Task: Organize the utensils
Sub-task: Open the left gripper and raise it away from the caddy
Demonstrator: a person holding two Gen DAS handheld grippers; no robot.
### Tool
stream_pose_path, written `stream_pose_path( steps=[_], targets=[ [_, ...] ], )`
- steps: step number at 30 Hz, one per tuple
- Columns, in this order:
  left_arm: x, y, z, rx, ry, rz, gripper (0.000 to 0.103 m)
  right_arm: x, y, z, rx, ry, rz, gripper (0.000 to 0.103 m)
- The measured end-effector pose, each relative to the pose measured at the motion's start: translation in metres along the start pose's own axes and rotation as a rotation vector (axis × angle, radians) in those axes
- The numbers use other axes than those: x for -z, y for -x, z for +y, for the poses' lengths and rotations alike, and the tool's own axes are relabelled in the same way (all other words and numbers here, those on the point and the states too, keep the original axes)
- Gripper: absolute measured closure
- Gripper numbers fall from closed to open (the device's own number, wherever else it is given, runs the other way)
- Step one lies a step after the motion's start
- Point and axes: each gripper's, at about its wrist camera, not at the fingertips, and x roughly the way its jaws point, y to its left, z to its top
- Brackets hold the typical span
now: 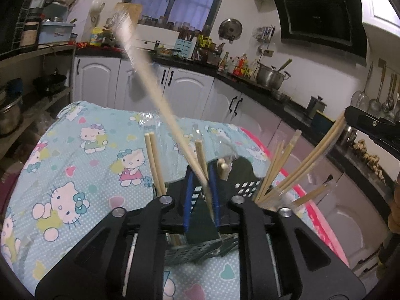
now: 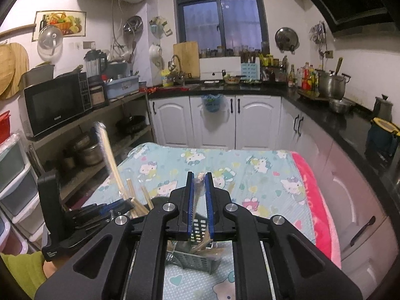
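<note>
A dark perforated utensil holder [image 1: 247,187] [image 2: 197,257] stands on the table under both grippers, with several bamboo chopsticks [image 1: 155,160] upright in it. A long plastic-wrapped chopstick pair [image 1: 155,82] [image 2: 107,155], blurred, slants up and left between the jaws of my left gripper [image 1: 201,168] [image 2: 117,206]. Those pads stand wider than the pair, so it is open. My right gripper [image 2: 199,175] [image 1: 350,117] has a wrapped chopstick bundle [image 2: 200,181] [image 1: 325,145] between its blue pads, which stand slightly wider than it. The bundle's lower end sits in the holder.
The table wears a light-blue cartoon-cat cloth [image 1: 75,162] [image 2: 225,165] with a pink edge [image 2: 312,200] on the right. White cabinets under a black counter [image 2: 325,115] run behind and to the right. Shelves with pots and a microwave [image 2: 55,105] stand left. A green sleeve [image 2: 20,270] shows bottom left.
</note>
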Motion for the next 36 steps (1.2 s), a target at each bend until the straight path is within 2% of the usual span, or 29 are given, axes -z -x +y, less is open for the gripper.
stream_pose_path(
  steps=[2, 3, 4, 5, 9, 18, 20, 24, 32, 36],
  targets=[
    [0.001, 0.001, 0.001, -0.001, -0.001, 0.005, 0.074, 0.004, -0.004, -0.002, 0.001, -0.009, 0.013, 0.084],
    [0.001, 0.002, 0.002, -0.01, -0.005, 0.008, 0.072, 0.006, -0.005, -0.002, -0.003, -0.011, 0.019, 0.08],
    [0.001, 0.002, 0.003, -0.017, -0.009, 0.01, 0.072, 0.007, -0.006, -0.002, -0.005, -0.013, 0.02, 0.073],
    [0.001, 0.004, 0.003, -0.027, -0.014, 0.01, 0.072, 0.009, -0.005, -0.002, -0.006, -0.017, 0.018, 0.071],
    [0.005, 0.001, 0.003, -0.054, -0.036, 0.042, 0.073, 0.012, -0.002, -0.006, -0.01, -0.04, 0.019, 0.07],
    [0.02, 0.02, 0.007, -0.037, 0.011, 0.053, 0.07, 0.019, 0.021, -0.005, -0.033, -0.037, -0.007, 0.06],
    [0.022, 0.025, 0.006, -0.036, 0.015, 0.062, 0.059, 0.022, 0.025, -0.004, -0.038, -0.038, -0.008, 0.059],
    [0.026, 0.037, 0.004, -0.038, 0.026, 0.085, 0.048, 0.033, 0.034, -0.002, -0.048, -0.034, 0.002, 0.057],
    [0.034, 0.065, 0.001, -0.051, 0.035, 0.114, 0.017, 0.062, 0.049, 0.009, -0.054, -0.004, 0.024, 0.051],
    [0.039, 0.078, -0.001, -0.054, 0.032, 0.119, 0.015, 0.079, 0.057, 0.016, -0.049, 0.015, 0.024, 0.043]
  ],
)
